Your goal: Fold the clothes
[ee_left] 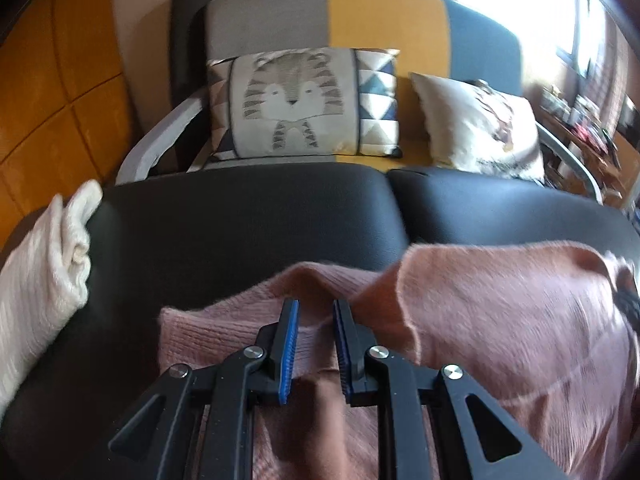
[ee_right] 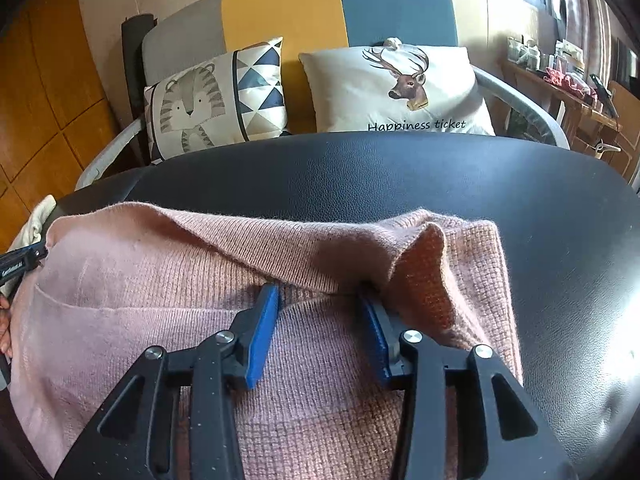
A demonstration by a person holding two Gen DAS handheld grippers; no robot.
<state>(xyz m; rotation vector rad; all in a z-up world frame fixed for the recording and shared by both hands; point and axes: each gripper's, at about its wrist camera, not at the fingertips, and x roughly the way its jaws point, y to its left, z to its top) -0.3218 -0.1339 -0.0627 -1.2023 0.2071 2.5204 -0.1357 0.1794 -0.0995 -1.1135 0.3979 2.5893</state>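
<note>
A pink knit sweater (ee_left: 500,320) lies on a black leather surface (ee_left: 240,232), partly folded over itself. It also shows in the right wrist view (ee_right: 160,280). My left gripper (ee_left: 316,308) is open, its blue-padded fingers just above the sweater's left part. My right gripper (ee_right: 320,292) is open wide over the sweater, its fingertips at the folded-over edge; the right fingertip is partly under a raised flap (ee_right: 424,272). The left gripper shows at the left edge of the right wrist view (ee_right: 24,264).
A cream knit garment (ee_left: 44,280) lies bunched at the left end of the black surface. Behind stands a grey, yellow and blue sofa (ee_right: 280,12) with a tiger cushion (ee_left: 296,104) and a deer cushion (ee_right: 400,88). A cluttered wooden table (ee_right: 568,80) is far right.
</note>
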